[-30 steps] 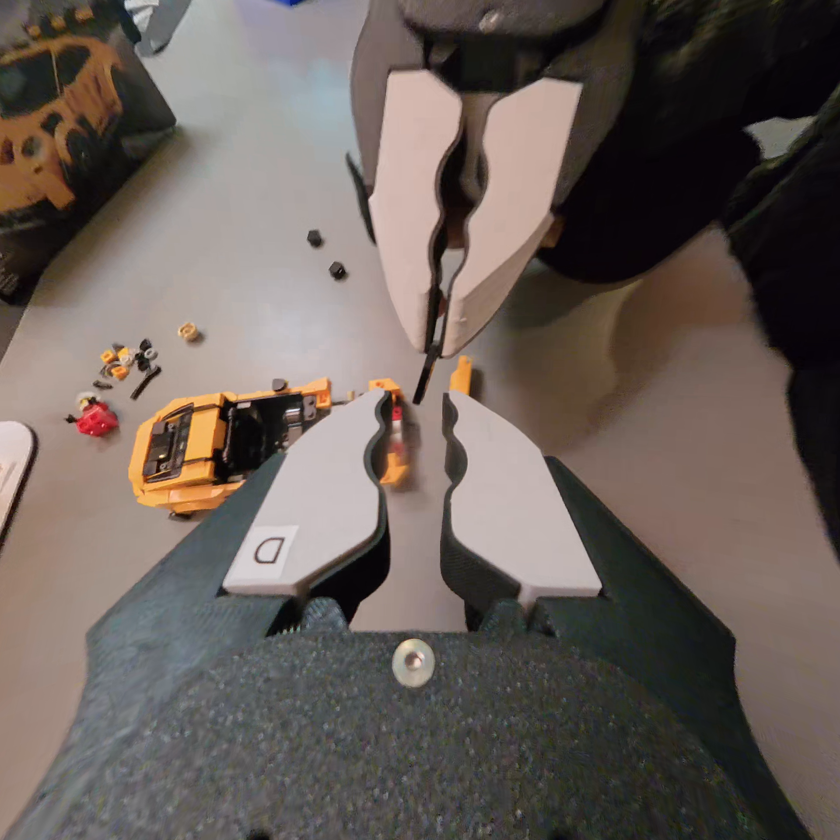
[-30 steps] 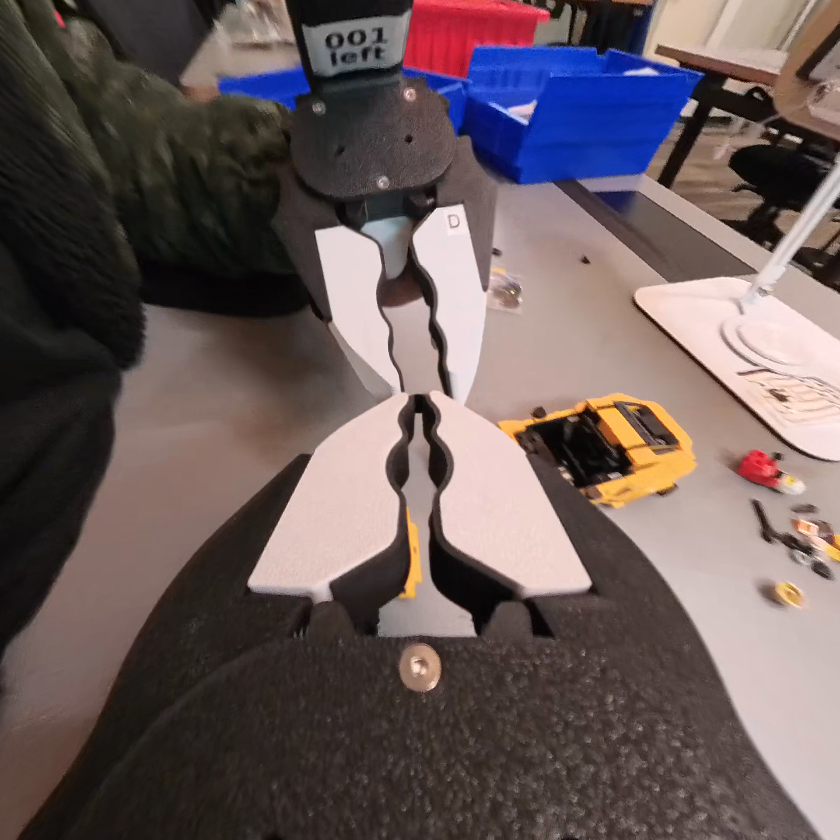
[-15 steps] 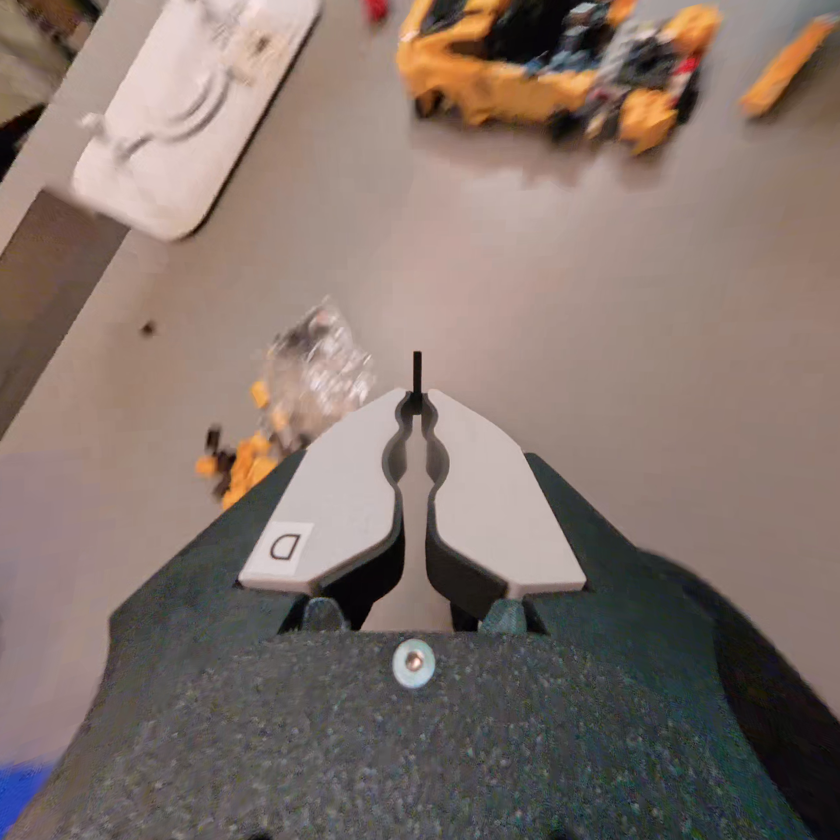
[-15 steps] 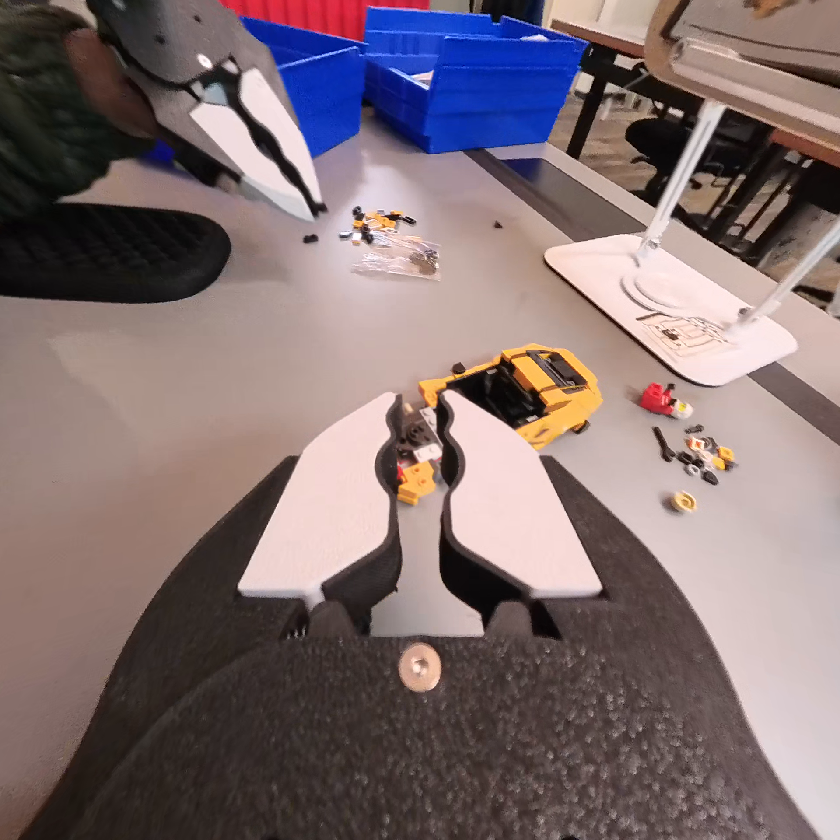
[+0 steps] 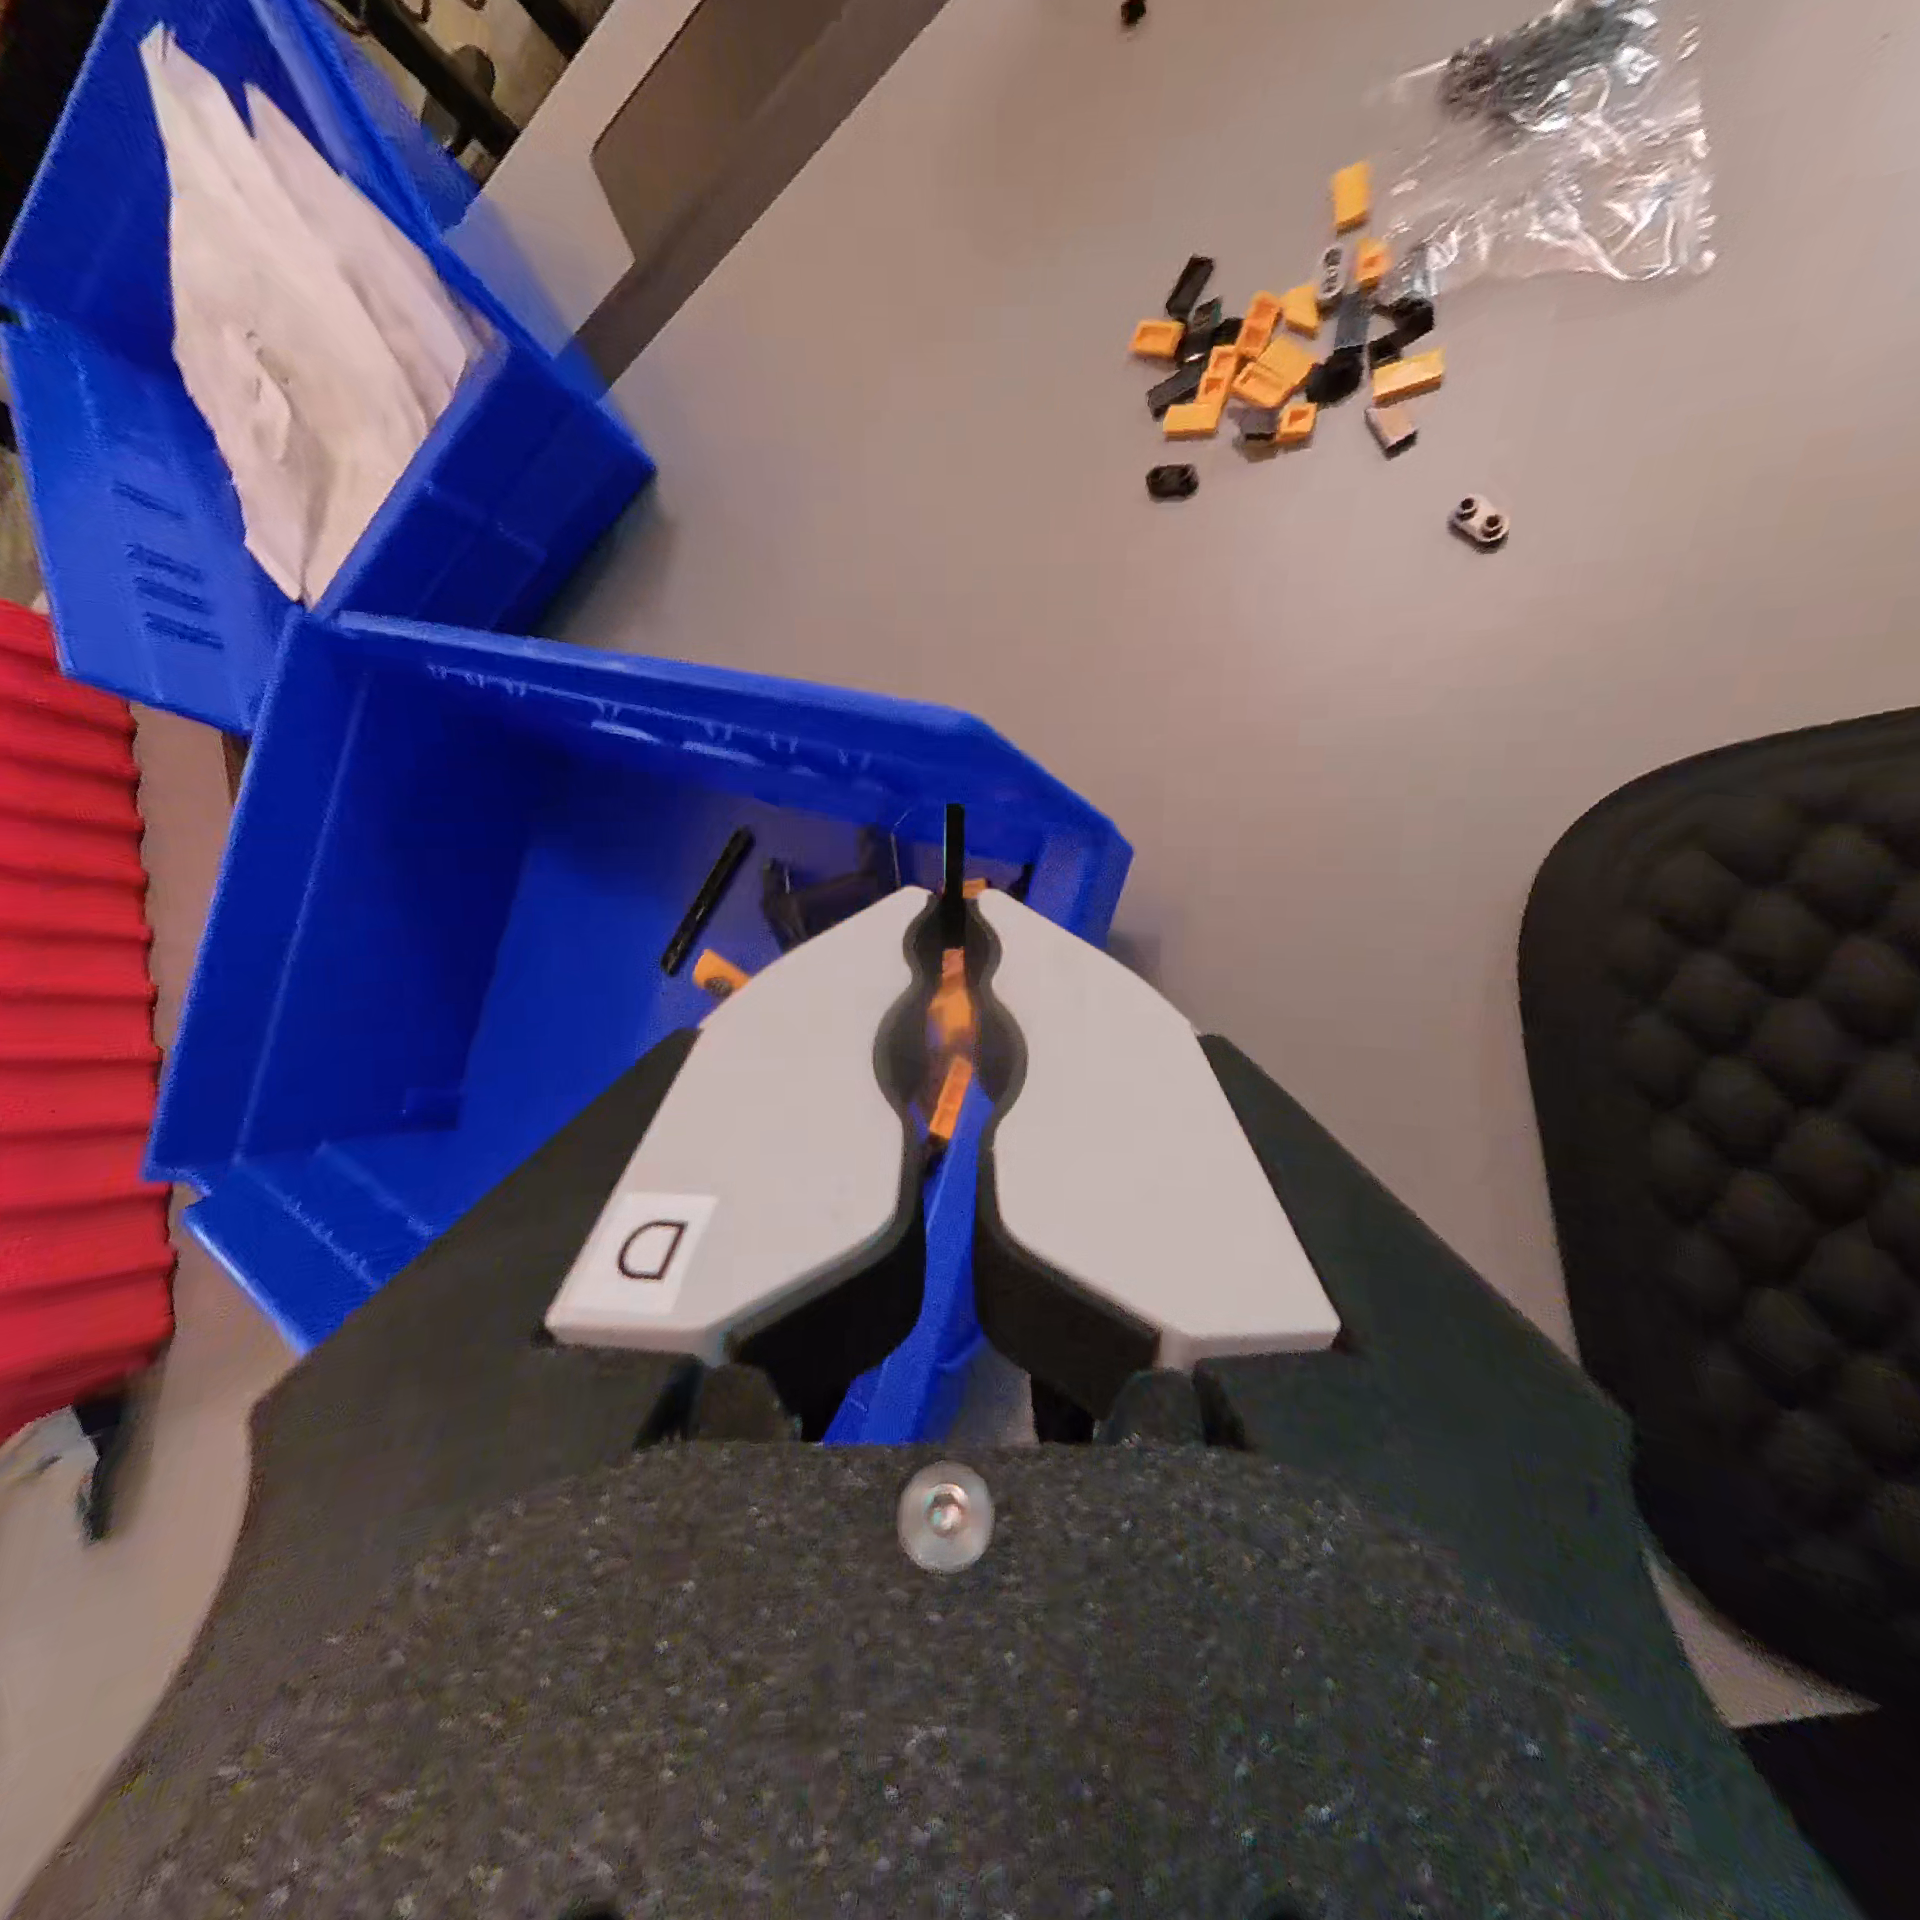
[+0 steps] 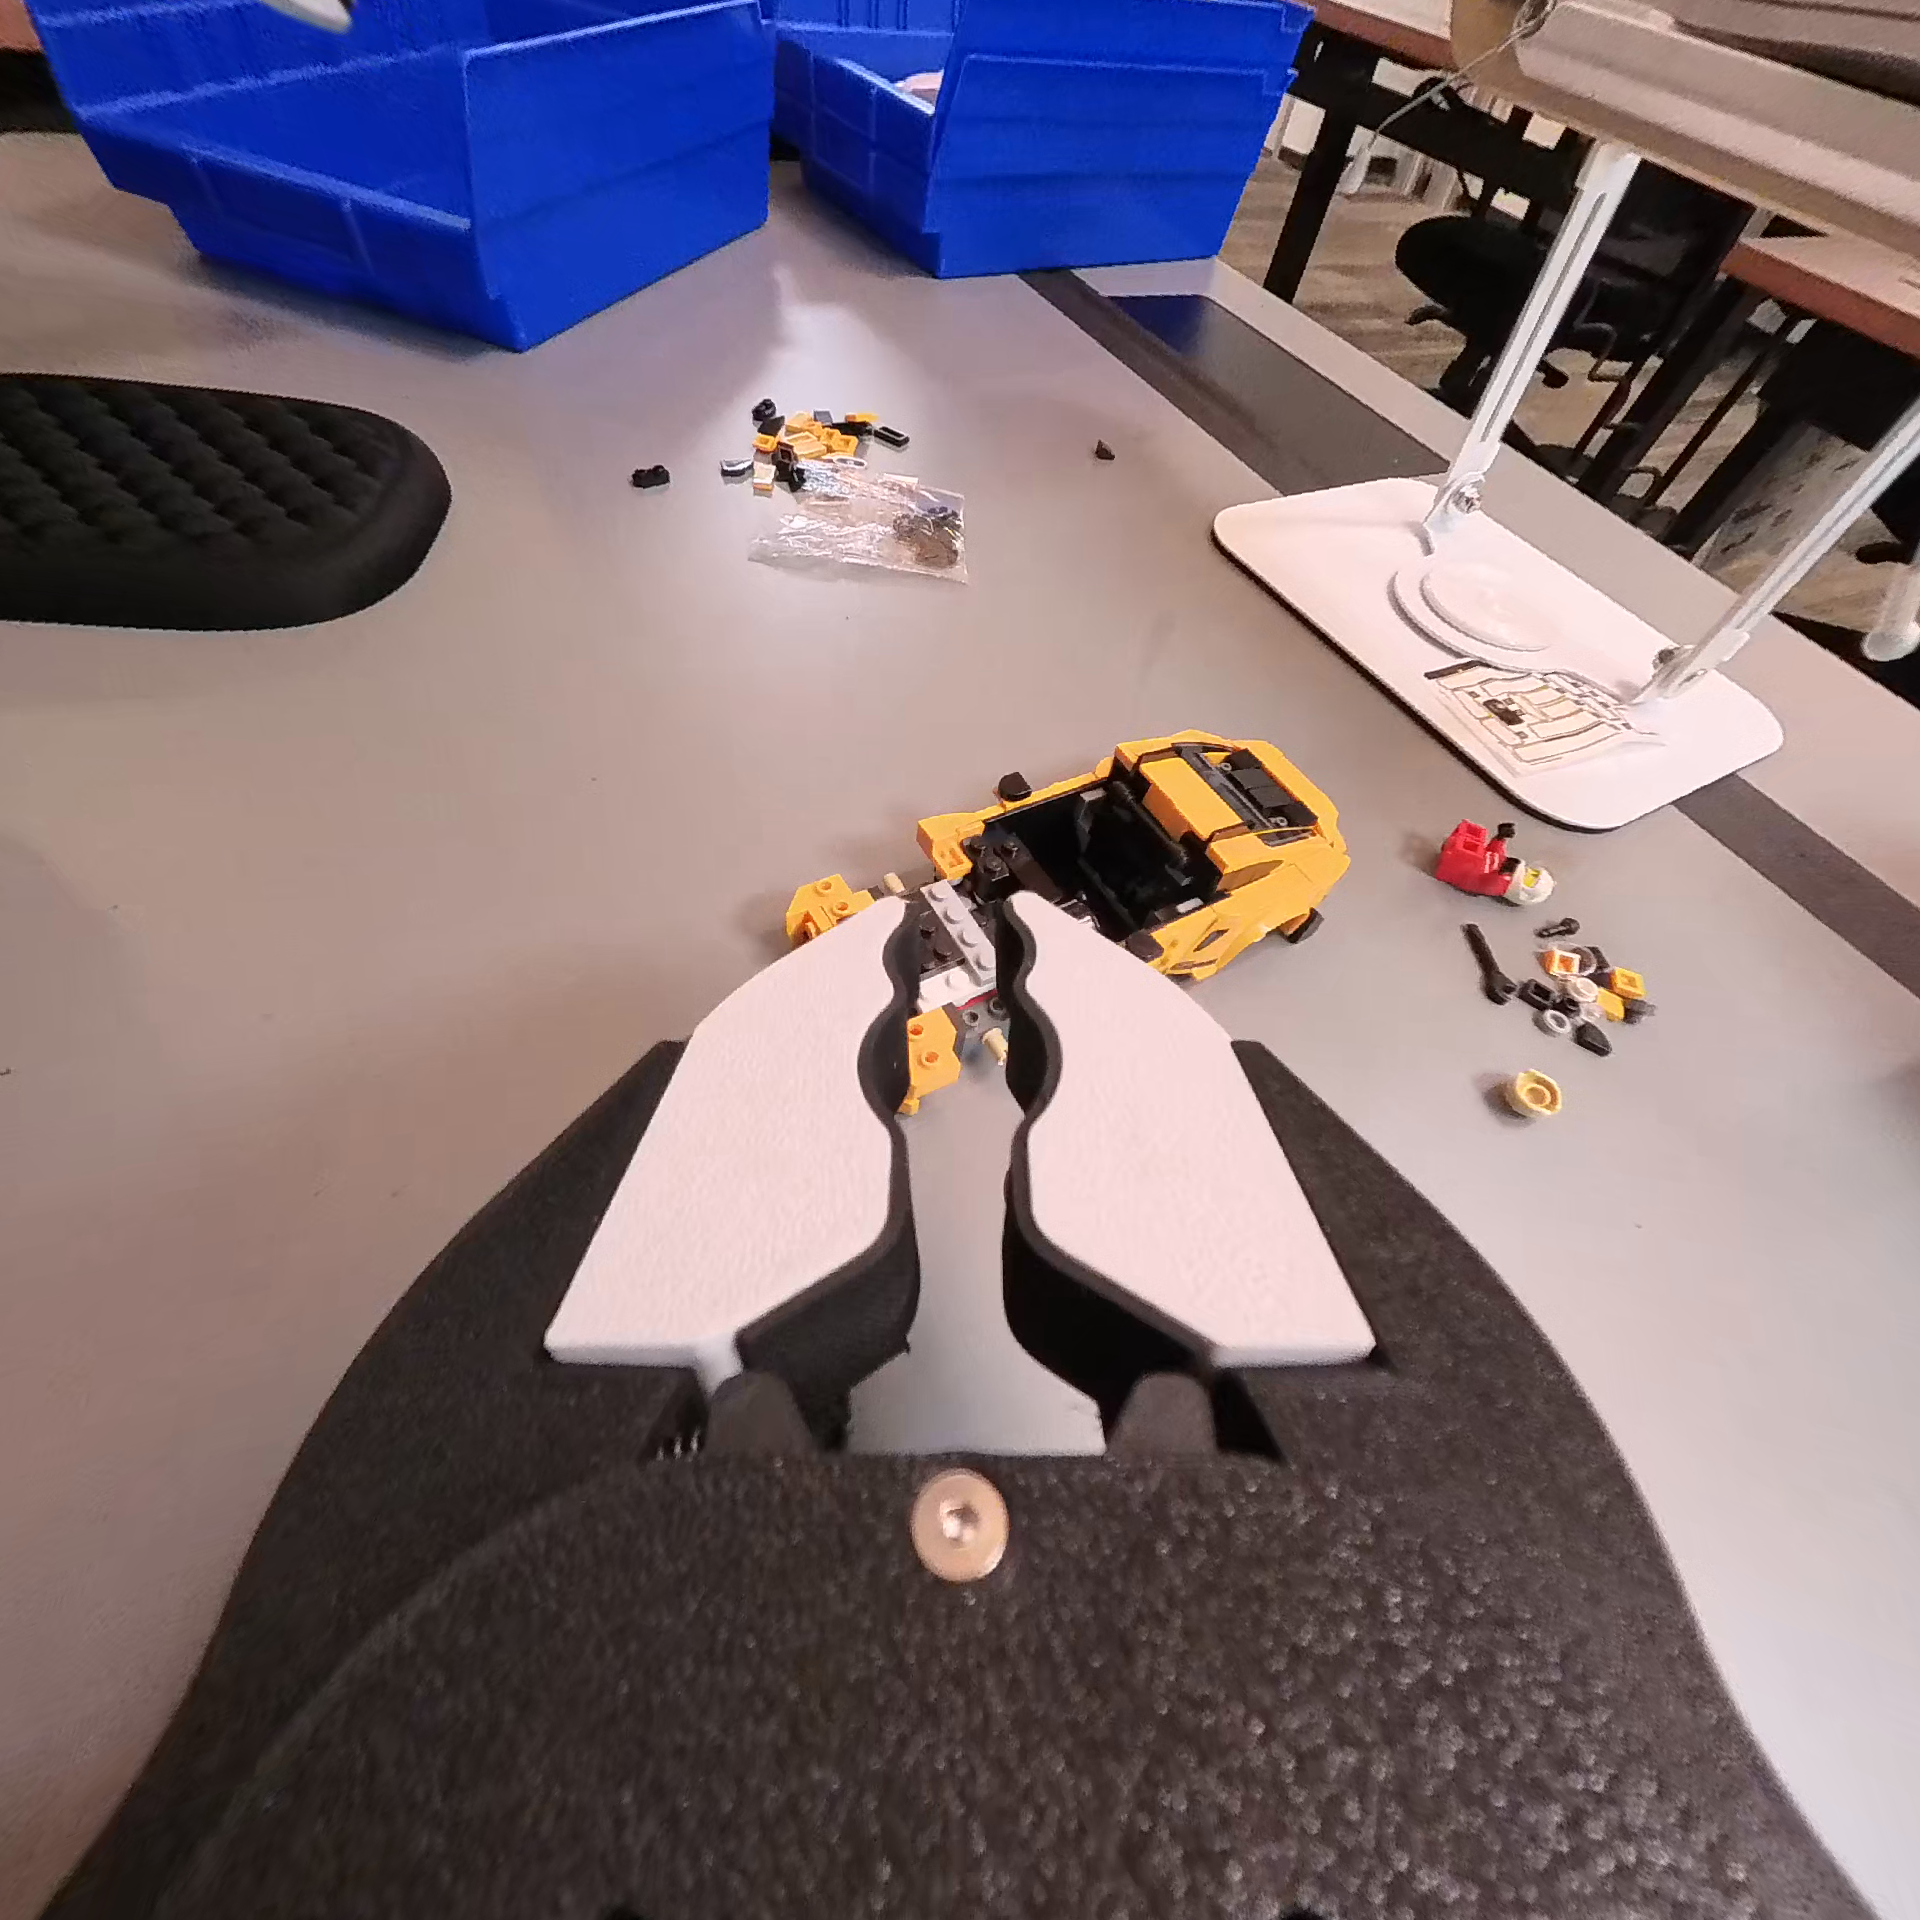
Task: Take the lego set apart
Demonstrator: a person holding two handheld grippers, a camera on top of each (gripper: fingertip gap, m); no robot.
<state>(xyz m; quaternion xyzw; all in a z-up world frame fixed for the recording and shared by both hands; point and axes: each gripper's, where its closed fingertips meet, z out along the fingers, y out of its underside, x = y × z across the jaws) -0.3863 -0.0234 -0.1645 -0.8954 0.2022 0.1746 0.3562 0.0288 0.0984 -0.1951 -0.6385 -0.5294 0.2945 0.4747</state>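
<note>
My left gripper (image 5: 951, 920) is shut on a thin black lego piece (image 5: 953, 862) that sticks out past the fingertips. It holds the piece over the near corner of a blue bin (image 5: 623, 717). In the bin lie a black rod (image 5: 709, 899) and orange pieces (image 5: 717, 971). My right gripper (image 6: 956, 904) is open just above the stripped front end of the yellow lego car (image 6: 1216, 831), which stands on the grey table. Grey and black plates of the car's front show between the fingertips, and the pads do not press on them.
Loose orange and black pieces (image 5: 1278, 353) and a clear plastic bag (image 5: 1558, 145) lie on the table. A second blue bin (image 5: 260, 312) holds white paper. A black cushioned pad (image 5: 1745, 1143) lies to the right. A red figure (image 6: 1475, 857), small parts (image 6: 1569, 987) and a white lamp base (image 6: 1496, 644) lie right of the car. Across from one pair of fingers to the other is roughly 45 centimetres. The black rod (image 5: 709, 899) is about 20 centimetres from my left fingertips and 55 centimetres from my right.
My left gripper shut on the black piece that the right gripper held, then swung away from the car to the blue bin. My right gripper opened and moved to the car's front.
</note>
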